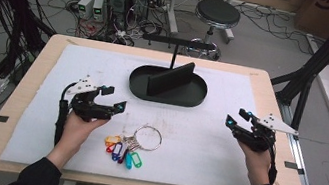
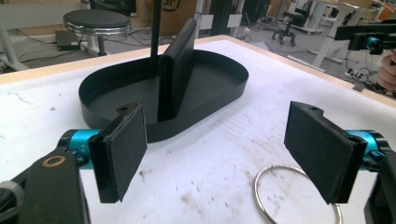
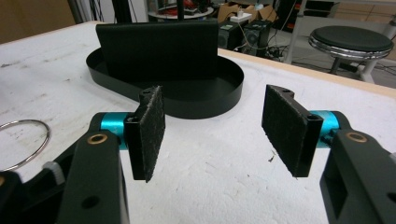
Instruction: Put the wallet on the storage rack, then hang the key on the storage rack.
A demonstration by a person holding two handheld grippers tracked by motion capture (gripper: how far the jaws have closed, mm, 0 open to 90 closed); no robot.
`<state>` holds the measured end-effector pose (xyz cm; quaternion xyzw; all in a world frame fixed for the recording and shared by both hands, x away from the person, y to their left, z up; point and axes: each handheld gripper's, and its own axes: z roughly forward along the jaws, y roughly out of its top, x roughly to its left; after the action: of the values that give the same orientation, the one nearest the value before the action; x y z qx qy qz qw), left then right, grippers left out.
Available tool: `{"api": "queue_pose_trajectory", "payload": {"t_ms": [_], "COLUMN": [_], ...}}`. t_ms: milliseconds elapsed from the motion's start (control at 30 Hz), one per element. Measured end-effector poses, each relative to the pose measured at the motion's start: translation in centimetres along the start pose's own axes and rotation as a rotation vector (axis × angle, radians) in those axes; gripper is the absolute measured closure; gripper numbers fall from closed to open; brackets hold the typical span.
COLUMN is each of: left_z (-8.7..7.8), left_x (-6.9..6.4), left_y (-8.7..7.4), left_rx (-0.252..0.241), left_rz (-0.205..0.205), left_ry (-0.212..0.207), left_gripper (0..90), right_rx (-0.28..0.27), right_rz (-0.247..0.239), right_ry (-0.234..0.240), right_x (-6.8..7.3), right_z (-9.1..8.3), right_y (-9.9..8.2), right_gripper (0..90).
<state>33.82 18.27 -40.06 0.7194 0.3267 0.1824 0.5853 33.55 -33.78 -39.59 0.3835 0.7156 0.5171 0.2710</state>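
While your left tongs (image 1: pixel 113 98) and right tongs (image 1: pixel 238 117) gape empty, the key ring (image 1: pixel 129 145) lies on the worktop (image 1: pixel 204 145); the black tray (image 1: pixel 166 93) holds one upright divider (image 1: pixel 170 78).

**Key ring with tags, flat on mat**

Large metal key ring (image 1: pixel 148 137) lies flat on the white mat. Coloured tags (image 1: pixel 123 150) (yellow, red, blue, teal, green) fan out at its 7 o'clock. At 12 o'clock stands the black oval tray (image 1: pixel 167 85).
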Motion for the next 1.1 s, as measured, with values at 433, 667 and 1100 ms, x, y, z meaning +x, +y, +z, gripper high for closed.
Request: {"api": "queue_pose_trajectory", "payload": {"t_ms": [433, 667, 1100], "left_z": [-1.9, -1.4, -0.8], "left_x": [0.4, 0.0, -0.3], "left_y": [-0.8, -0.9, -0.9], "left_rx": [0.009, 0.042, -0.037], "left_rz": [0.047, 0.055, 0.06], "left_ry": [0.109, 0.091, -0.034], "left_gripper": [21.2, 21.4, 25.7], "right_rx": [-0.005, 0.003, 0.0], "right_rz": [0.021, 0.025, 0.021], "right_ry": [-0.013, -0.013, -0.021], "right_x": [-0.4, -0.5, -0.6], "right_z": [-0.3, -0.4, -0.6], "right_y": [0.0, -0.2, -0.2], "right_gripper": [39.7, 39.6, 39.3]}}
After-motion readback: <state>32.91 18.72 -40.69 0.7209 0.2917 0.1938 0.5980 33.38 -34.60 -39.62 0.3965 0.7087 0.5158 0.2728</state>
